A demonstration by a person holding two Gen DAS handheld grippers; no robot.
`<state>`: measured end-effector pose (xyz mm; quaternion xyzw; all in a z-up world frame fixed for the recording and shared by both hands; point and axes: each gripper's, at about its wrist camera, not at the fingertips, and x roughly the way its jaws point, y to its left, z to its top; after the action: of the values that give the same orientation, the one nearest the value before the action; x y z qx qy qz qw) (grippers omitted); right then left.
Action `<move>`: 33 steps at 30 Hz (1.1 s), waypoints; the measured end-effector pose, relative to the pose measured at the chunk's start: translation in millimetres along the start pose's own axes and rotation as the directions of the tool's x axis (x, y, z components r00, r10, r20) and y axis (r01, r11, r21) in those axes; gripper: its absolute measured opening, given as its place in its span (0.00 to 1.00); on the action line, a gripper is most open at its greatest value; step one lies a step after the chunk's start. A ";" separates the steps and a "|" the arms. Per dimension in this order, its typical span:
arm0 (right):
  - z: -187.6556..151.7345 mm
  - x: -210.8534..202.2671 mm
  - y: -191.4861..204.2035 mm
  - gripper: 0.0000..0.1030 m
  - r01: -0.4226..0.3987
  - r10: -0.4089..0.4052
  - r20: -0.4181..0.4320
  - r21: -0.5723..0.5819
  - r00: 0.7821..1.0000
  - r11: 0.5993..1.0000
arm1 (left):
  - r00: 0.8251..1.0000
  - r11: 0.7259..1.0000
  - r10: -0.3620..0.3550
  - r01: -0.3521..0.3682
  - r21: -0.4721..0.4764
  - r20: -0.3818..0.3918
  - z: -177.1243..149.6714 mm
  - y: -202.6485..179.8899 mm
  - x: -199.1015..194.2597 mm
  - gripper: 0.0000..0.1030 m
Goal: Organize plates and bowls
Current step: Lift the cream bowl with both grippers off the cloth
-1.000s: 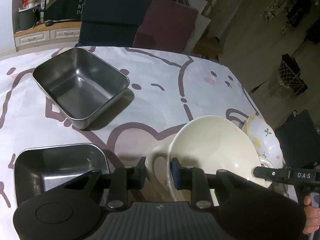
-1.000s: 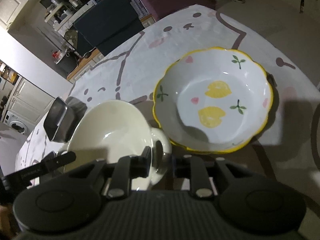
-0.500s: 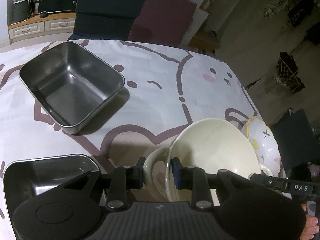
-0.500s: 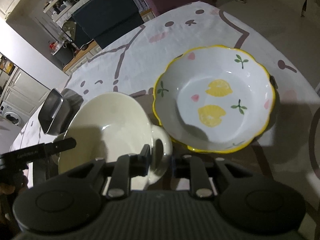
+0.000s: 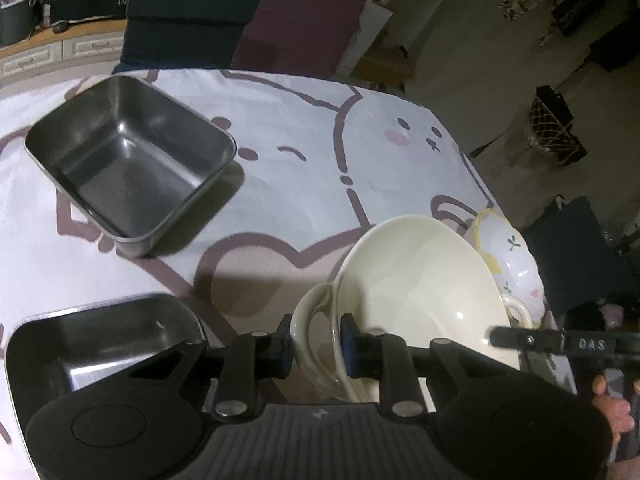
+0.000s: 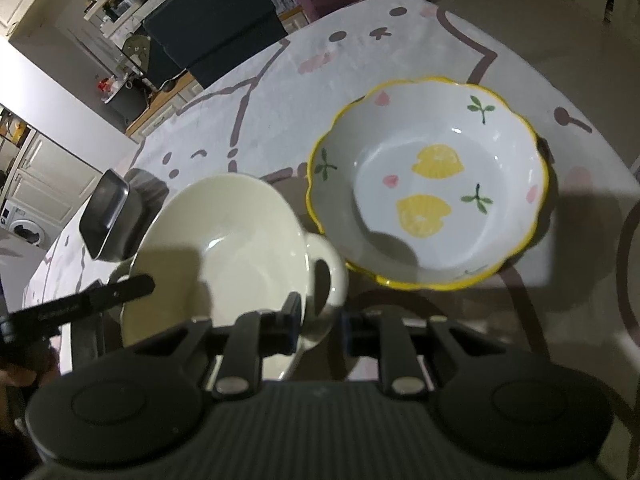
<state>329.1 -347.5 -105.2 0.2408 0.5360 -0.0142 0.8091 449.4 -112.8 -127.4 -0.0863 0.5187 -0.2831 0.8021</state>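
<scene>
Left tool: pinching one loop handle of the cream two-handled ceramic bowl.
Right tool: clamped on the opposite handle.
Bowl: held beside the lemon-patterned scalloped bowl, above the counter.

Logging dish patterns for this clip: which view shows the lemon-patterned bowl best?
The right wrist view: the lemon-patterned bowl sits fully in frame, its yellow scalloped rim and painted inside plain. The left wrist view catches only a sliver behind the cream bowl.
</scene>
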 end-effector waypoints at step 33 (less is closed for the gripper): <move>-5.4 -11.8 2.1 0.25 0.058 -0.051 0.049 -0.150 0.997 0.987 | 1.000 0.998 0.009 -0.007 -0.062 0.029 -14.8 -12.3 -5.2 0.23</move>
<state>320.0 -346.2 -95.7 0.1638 0.5235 -0.0011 0.8362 430.3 -117.8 -124.6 -0.1130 0.5158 -0.2626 0.8076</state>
